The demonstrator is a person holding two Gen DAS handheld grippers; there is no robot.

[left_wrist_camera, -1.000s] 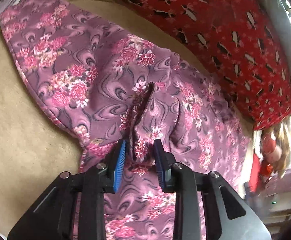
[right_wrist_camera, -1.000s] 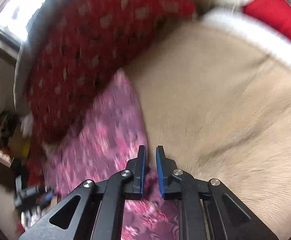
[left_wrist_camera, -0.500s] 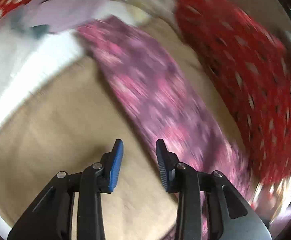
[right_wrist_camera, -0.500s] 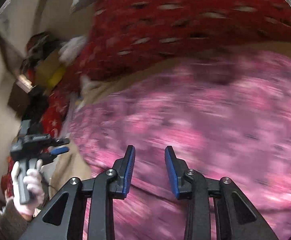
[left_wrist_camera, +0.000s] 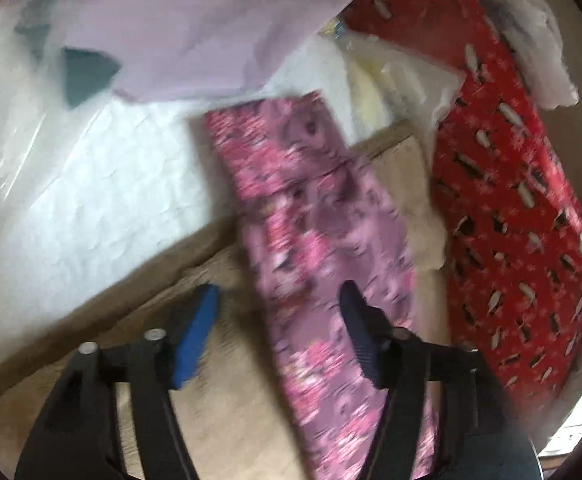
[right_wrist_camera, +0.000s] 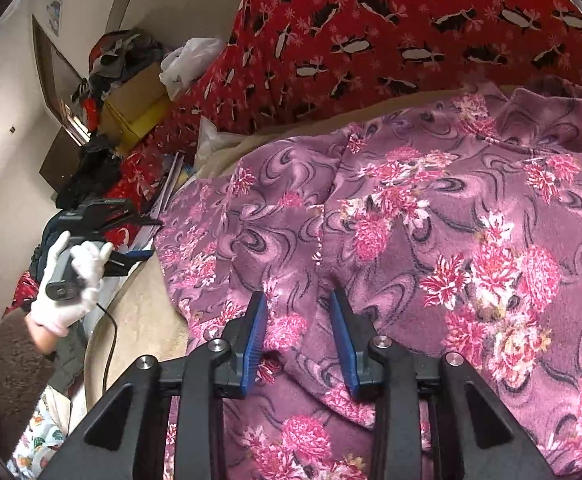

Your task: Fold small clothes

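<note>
Purple fleece with pink flowers, the garment (right_wrist_camera: pixel 431 208) lies spread on a beige blanket (right_wrist_camera: pixel 143 320), filling nearly all the space ahead of and beneath the right gripper (right_wrist_camera: pixel 298 320). That gripper stands wide open, its blue-padded fingers (right_wrist_camera: pixel 253 344) straddling a soft ridge of the cloth without pinching it; whether the pads touch the fabric I cannot tell. A raised crease runs away from between the jaws toward the far side, where a collar-like bunch sits up and to the right.

From the left wrist view, blurred, the same garment (left_wrist_camera: pixel 323 248) shows as a long narrow strip running forward from between the fingers of the left gripper (left_wrist_camera: pixel 279 312), which is also spread wide and grips nothing. Beyond the strip's far end lie white sheeting (left_wrist_camera: pixel 91 184) and a pale lilac cloth (left_wrist_camera: pixel 195 24); a red patterned blanket (left_wrist_camera: pixel 511 200) lies off to the right of that gripper. In the right view the gloved left hand (right_wrist_camera: pixel 73 280) holds its tool well off to the left, clear of the garment's edge.

The step looks like a fresh grasp between folds, with both tools free. Next, I judge, each gripper must settle on an edge or corner, close on a single layer, and lift evenly so the soft fleece folds over without bunching.
</note>
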